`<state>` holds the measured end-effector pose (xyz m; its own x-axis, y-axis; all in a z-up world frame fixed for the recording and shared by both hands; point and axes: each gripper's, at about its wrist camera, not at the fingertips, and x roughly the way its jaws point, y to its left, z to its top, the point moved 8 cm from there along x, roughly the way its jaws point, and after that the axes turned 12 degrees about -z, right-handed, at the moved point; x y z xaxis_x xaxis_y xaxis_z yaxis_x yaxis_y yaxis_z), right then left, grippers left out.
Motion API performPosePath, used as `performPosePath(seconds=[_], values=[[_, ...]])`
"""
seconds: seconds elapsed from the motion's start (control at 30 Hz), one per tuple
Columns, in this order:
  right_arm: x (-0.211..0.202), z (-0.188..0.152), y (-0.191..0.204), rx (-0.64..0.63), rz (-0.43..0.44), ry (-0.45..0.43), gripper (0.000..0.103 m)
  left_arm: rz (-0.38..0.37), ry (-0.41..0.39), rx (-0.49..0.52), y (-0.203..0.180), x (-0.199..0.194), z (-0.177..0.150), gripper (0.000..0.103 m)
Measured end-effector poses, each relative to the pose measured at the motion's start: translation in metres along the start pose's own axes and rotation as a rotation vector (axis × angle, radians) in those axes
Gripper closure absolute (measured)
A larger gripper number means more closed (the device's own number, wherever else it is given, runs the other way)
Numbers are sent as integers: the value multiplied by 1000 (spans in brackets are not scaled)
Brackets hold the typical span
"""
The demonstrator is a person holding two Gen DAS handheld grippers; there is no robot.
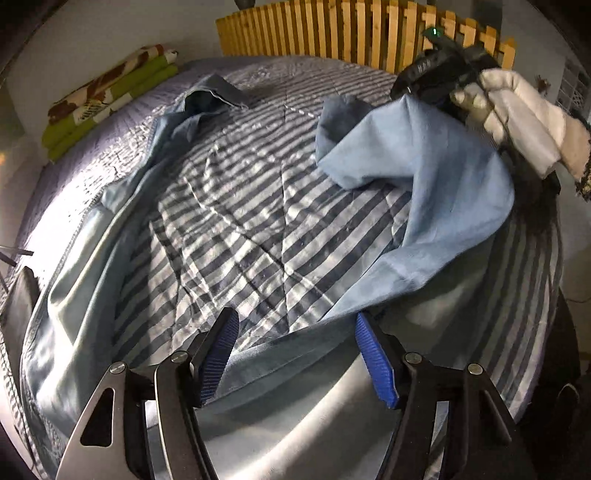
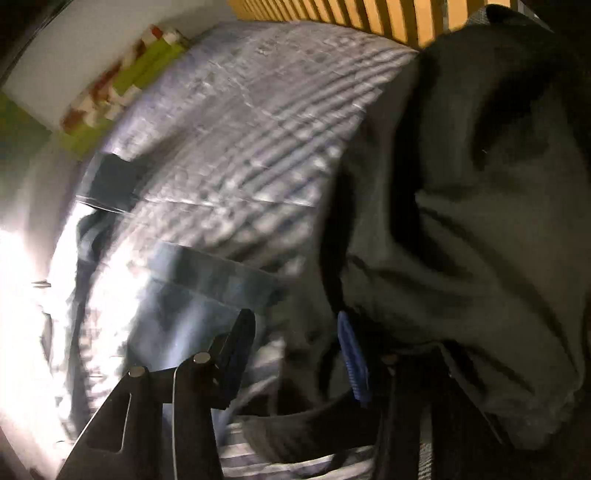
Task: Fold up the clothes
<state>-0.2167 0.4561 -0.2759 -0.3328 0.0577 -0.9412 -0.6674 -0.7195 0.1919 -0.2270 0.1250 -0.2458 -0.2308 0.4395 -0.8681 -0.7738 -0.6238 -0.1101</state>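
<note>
A shirt with a striped body (image 1: 258, 221) and plain blue sleeves lies spread on the bed. Its left sleeve (image 1: 88, 266) lies flat along the left side. Its right sleeve (image 1: 424, 158) is lifted and folded inward over the body. My left gripper (image 1: 295, 332) is open just above the shirt's near blue edge (image 1: 288, 350), with nothing between its pads. A gloved hand (image 1: 517, 110) holds my right gripper (image 1: 417, 88) at the raised sleeve. In the blurred right wrist view that gripper (image 2: 295, 350) has its fingers apart, and dark cloth (image 2: 461, 240) drapes over the right one.
The bed has a lilac striped quilt (image 1: 295, 85) and a wooden slatted headboard (image 1: 351, 33). A folded green and brown patterned blanket (image 1: 103, 96) lies along the bed's far left edge by the wall. Bright light washes out the left side (image 2: 22, 295).
</note>
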Motion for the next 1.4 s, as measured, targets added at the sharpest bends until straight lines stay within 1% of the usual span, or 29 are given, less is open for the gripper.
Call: performPosePath(seconds=[0.03,0.1,0.2,0.23,0.27,0.3,0.33,0.37,0.4,0.43,0.47,0.5,0.6,0.63,0.7,0.83,0.87,0.93,1.03,1.1,1.17,1.27,1.3,1.37,1.4], values=[[-2,0,6,-8,31,-4,57,-8,4,5,0,2,-1,34],[0,1,21,-33,71,-5,48,-13,10,17,1,5,-5,34],[26,-2,36,-59,16,50,46,-9,20,20,5,11,-8,34],[32,-3,38,-48,15,54,43,-11,23,18,6,12,-8,34],[30,0,42,-39,21,20,42,-17,25,15,7,14,-7,35],[31,0,46,-39,30,34,43,-25,22,11,7,17,-6,37],[30,1,49,-36,27,18,48,-31,20,6,7,18,-5,46],[30,0,52,-38,27,11,69,-37,24,1,7,20,-5,66],[31,-3,55,-43,40,25,84,-31,27,0,7,22,-5,75],[30,-6,58,-30,62,30,84,-12,25,2,8,22,-4,85],[25,-5,58,-21,64,10,86,2,19,8,9,19,-5,93],[16,-4,59,-21,81,-16,89,4,17,14,8,17,-5,96],[-14,-5,53,-6,114,-69,90,27,-20,49,3,-2,-6,98],[-31,-7,49,-1,118,-96,90,39,-35,59,2,-10,-7,98],[-73,-10,37,6,110,-179,91,56,-56,71,0,-22,-8,99],[-154,-21,4,58,121,-296,91,72,-100,58,1,-44,-10,100],[-172,-24,-7,67,109,-325,91,71,-112,48,2,-50,-10,100],[-214,-33,-32,82,36,-382,91,52,-135,33,2,-61,-10,100],[-252,-42,-60,108,-18,-428,93,45,-160,20,4,-74,-11,100],[-266,-43,-75,113,-81,-450,93,46,-162,3,11,-76,-12,100],[-268,-39,-85,139,-124,-459,93,44,-159,-25,18,-75,-13,100],[-254,-22,-86,205,-86,-431,93,39,-159,-73,33,-70,-12,100],[-250,-14,-83,210,-89,-432,93,40,-158,-86,37,-67,-10,100],[-231,15,-68,199,-111,-421,94,53,-151,-109,49,-61,-9,100],[-226,24,-68,197,-116,-413,94,52,-146,-119,53,-57,-9,100]])
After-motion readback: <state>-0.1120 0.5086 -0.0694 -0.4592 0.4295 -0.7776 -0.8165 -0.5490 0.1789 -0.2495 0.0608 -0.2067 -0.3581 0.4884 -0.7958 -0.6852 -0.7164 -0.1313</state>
